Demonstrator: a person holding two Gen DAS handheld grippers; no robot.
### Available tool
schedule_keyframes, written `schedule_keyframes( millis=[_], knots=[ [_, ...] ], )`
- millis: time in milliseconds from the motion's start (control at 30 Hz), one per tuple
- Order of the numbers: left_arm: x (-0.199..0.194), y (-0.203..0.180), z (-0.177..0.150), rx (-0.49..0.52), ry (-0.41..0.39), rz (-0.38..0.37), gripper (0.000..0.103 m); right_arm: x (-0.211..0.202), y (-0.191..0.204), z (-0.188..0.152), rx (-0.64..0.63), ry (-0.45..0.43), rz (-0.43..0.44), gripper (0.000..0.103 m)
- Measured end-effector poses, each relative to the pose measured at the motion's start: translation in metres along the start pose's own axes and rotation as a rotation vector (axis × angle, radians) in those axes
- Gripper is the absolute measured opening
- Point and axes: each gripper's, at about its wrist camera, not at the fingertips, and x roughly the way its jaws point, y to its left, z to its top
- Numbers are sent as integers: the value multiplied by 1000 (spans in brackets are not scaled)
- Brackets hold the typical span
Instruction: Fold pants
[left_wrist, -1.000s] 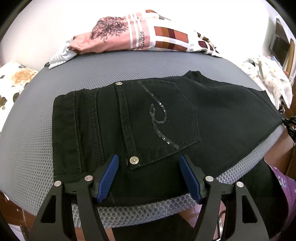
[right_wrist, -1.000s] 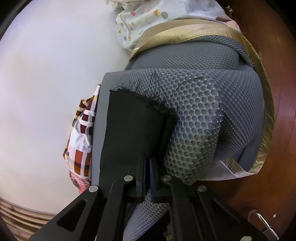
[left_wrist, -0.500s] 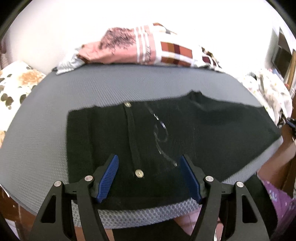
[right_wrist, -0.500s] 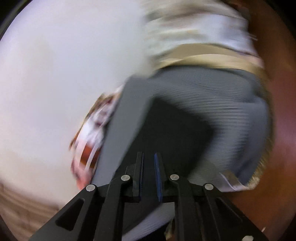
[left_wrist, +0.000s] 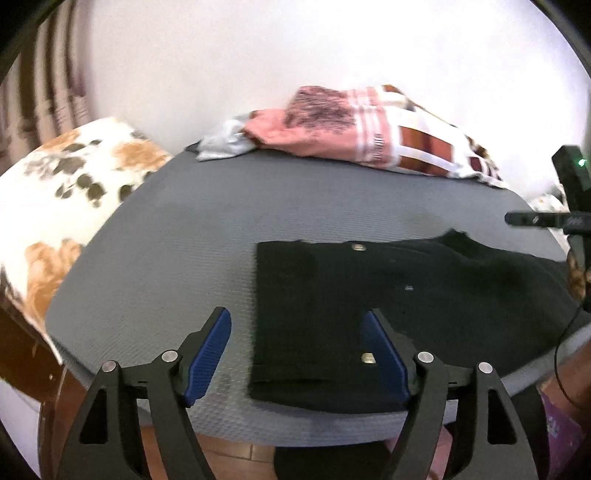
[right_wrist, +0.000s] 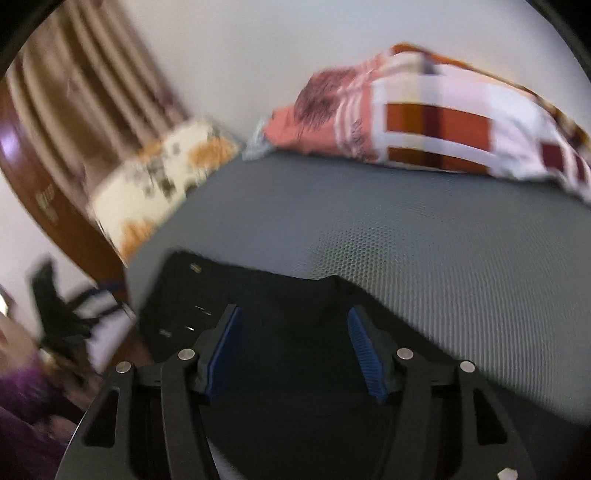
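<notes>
Nearest in the left wrist view, the left gripper (left_wrist: 297, 354) hangs over the near edge of the grey mat (left_wrist: 207, 236), its jaws opening with nothing pinched; the left edge of the black pants (left_wrist: 369, 306) lies under the gap, not touched. In the right wrist view the right gripper (right_wrist: 295, 354) has swung across from the mat's far right end, where a second ago it was clamped on the leg hem, and its jaws are now opening over the dark cloth (right_wrist: 280, 325) (nothing is pressed between the pads). The pants lie as a short dark block on the near right part of the mat, so the leg seems to have been carried over onto the seat and let go: one fold looks made. Farther off, against the wall, sits a heap of pink and checked clothes (left_wrist: 354, 129), and a flowered pillow (left_wrist: 55, 206) lies at far left.
</notes>
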Motion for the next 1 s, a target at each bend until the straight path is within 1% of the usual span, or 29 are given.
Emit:
schedule_keyframes(
  millis=[33,100,200,233,267,300,333,400,467,533,600,633,733,767,800,833,867,900,933,1000],
  knots=[
    [3,8,0,-30,5,1,75,15,0,4,-19,27,-17,58],
    [6,18,0,-79,16,-8,75,33,-4,9,-28,70,7,58],
    [11,28,-2,-117,30,-12,75,60,-8,10,-45,134,-25,56],
    [14,29,-2,-119,37,-8,75,68,-9,9,-43,149,-20,50],
    [15,29,-3,-119,41,-7,75,74,-10,10,-43,158,-19,40],
    [18,30,-4,-120,49,-8,75,81,-11,11,-45,177,-21,35],
    [20,30,-5,-120,58,-9,75,88,-11,11,-58,194,-44,27],
    [24,29,-7,-118,72,-11,75,91,-9,10,-76,188,-77,20],
    [26,29,-8,-117,79,-6,75,86,-12,8,-71,156,-103,7],
    [28,30,-8,-123,85,-3,75,81,-12,7,-71,123,-141,3],
    [30,32,-9,-136,87,-2,75,85,-9,8,-98,97,-208,2],
    [31,33,-9,-140,89,5,75,88,-11,10,-92,88,-233,1],
    [31,36,-9,-150,88,10,75,93,-26,20,-10,47,-246,0],
    [31,37,-9,-155,86,12,75,95,-30,22,8,43,-272,0],
    [31,38,-9,-157,86,12,75,96,-41,23,57,50,-243,0],
    [31,38,-9,-158,89,10,75,94,-45,21,88,36,-182,0],
    [32,39,-9,-158,90,11,75,89,-44,20,87,6,-165,0],
    [32,39,-9,-158,90,13,75,84,-42,19,82,-17,-180,0],
    [32,39,-9,-160,90,13,75,75,-44,18,100,-39,-165,4],
    [33,40,-9,-167,96,4,75,60,-42,19,126,-81,-116,5]
  ],
)
